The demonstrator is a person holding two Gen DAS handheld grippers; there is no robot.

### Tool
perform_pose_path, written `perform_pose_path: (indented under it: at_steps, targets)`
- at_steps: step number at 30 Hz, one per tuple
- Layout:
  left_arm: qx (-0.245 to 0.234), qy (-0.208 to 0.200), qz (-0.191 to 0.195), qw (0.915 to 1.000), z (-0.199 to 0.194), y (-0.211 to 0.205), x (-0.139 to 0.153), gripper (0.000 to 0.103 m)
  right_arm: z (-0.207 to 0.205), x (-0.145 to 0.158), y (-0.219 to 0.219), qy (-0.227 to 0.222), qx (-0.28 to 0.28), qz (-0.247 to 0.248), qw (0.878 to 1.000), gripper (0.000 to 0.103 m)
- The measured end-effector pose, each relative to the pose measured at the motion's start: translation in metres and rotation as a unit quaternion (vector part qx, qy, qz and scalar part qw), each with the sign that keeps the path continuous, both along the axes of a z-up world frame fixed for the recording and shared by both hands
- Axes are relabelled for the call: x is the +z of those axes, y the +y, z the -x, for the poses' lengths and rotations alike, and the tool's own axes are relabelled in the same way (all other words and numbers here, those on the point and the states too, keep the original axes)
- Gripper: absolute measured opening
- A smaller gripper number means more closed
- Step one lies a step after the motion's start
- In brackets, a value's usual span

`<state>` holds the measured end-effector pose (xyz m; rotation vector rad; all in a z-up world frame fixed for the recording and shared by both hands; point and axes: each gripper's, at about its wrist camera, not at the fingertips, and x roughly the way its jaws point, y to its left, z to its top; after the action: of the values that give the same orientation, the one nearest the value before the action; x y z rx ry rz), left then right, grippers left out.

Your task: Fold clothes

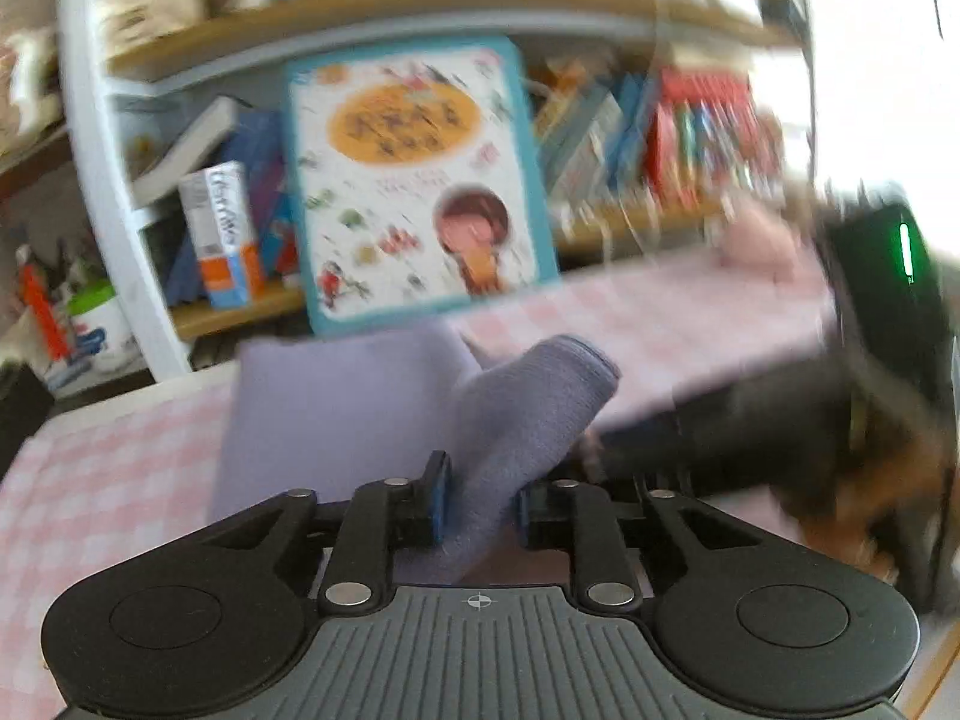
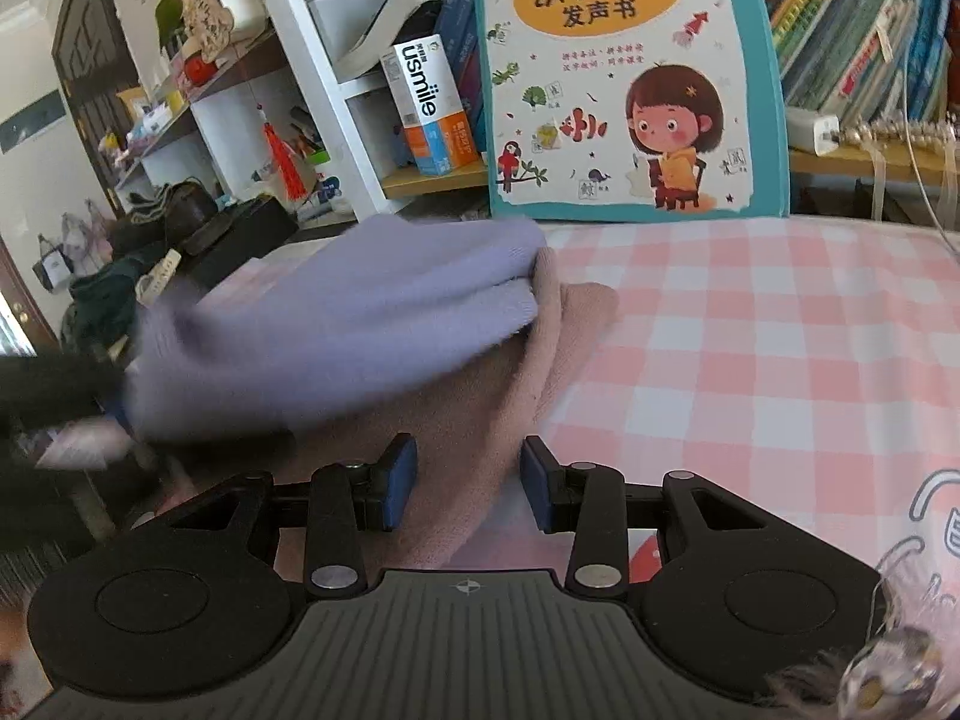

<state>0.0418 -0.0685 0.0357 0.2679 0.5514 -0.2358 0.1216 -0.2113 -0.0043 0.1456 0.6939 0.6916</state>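
1. My left gripper (image 1: 480, 501) is pinched down on a bunched corner of the lavender cloth (image 1: 336, 414). The fabric pokes up between the blue pads and flops forward just past the tips. The view is smeared, so I'm clearly mid-swing.

2. My right gripper (image 2: 468, 489) has its jaws a moderate way apart, with a ridge of the dusty-pink cloth (image 2: 480, 420) running between the pads. I can't tell if the pads actually touch it, so I wouldn't call that a grip.

3. The lavender piece drapes over the pink one, just ahead and left of my right fingers. Both are soft, light knit stuff and totally floppy. Nothing holds a crease by itself, I reckon, so grab at corners or hems, not mid-panel.

4. Everything sits on the pink checked tablecloth (image 2: 780, 348). There's plenty of bare cloth ahead and to the right of my right gripper to lay a fold flat.

5. Straight ahead, the teal picture book (image 2: 630, 78) stands at the far table edge against the shelves. To my left, the table drops off. Long forward sweeps could knock it.
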Motion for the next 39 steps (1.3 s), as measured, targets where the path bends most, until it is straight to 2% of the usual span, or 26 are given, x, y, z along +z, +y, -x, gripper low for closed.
perform_pose_path:
  at_steps: [2, 6, 7, 9, 12, 15, 18, 19, 20, 22, 25, 31, 34, 36, 39]
  targets:
    - [-0.006, -0.001, -0.015, 0.9999, 0.004, -0.005, -0.007, 0.041, -0.002, 0.0, -0.003, 0.009, 0.001, -0.009, 1.0, 0.037]
    - [-0.014, 0.001, -0.012, 0.9998, 0.01, -0.01, -0.013, 0.055, -0.001, 0.002, -0.004, 0.021, 0.003, -0.013, 1.0, 0.038]
    - [-0.016, 0.0, -0.011, 0.9998, 0.011, -0.011, -0.013, 0.061, -0.001, 0.003, -0.006, 0.024, 0.002, -0.017, 1.0, 0.041]
    - [-0.023, -0.005, 0.003, 0.9997, 0.016, -0.01, -0.01, 0.061, -0.001, 0.005, -0.01, 0.031, 0.001, -0.025, 0.999, 0.045]
    - [-0.041, -0.024, 0.043, 0.9979, 0.027, -0.003, 0.0, 0.062, -0.003, 0.009, -0.022, 0.039, -0.009, -0.051, 0.998, 0.051]
    - [-0.068, -0.041, 0.109, 0.9909, 0.039, 0.015, 0.015, 0.063, -0.007, 0.014, -0.036, 0.052, -0.02, -0.085, 0.995, 0.055]
    - [-0.094, -0.068, 0.186, 0.9756, 0.054, 0.033, 0.033, 0.067, -0.012, 0.016, -0.048, 0.066, -0.034, -0.121, 0.99, 0.058]
    - [-0.099, -0.082, 0.206, 0.97, 0.058, 0.038, 0.039, 0.073, -0.013, 0.016, -0.052, 0.07, -0.039, -0.131, 0.988, 0.059]
    - [-0.1, -0.095, 0.221, 0.9655, 0.06, 0.044, 0.044, 0.081, -0.014, 0.017, -0.055, 0.071, -0.043, -0.139, 0.987, 0.06]
    - [-0.091, -0.118, 0.241, 0.9591, 0.06, 0.054, 0.053, 0.086, -0.014, 0.018, -0.06, 0.073, -0.049, -0.156, 0.984, 0.063]
    - [-0.04, -0.128, 0.237, 0.9621, 0.049, 0.068, 0.056, 0.086, -0.015, 0.019, -0.065, 0.075, -0.055, -0.181, 0.979, 0.066]
    - [0.059, -0.136, 0.194, 0.9698, 0.024, 0.087, 0.039, 0.085, -0.016, 0.02, -0.067, 0.085, -0.044, -0.211, 0.973, 0.071]
    - [0.081, -0.096, 0.19, 0.9738, 0.012, 0.095, 0.027, 0.085, -0.016, 0.019, -0.067, 0.092, -0.039, -0.219, 0.971, 0.072]
    - [0.1, -0.067, 0.166, 0.9787, 0.004, 0.094, 0.021, 0.083, -0.017, 0.018, -0.066, 0.1, -0.032, -0.224, 0.969, 0.072]
    - [0.091, -0.035, 0.12, 0.988, -0.002, 0.087, 0.011, 0.065, -0.017, 0.015, -0.062, 0.117, -0.017, -0.23, 0.966, 0.072]
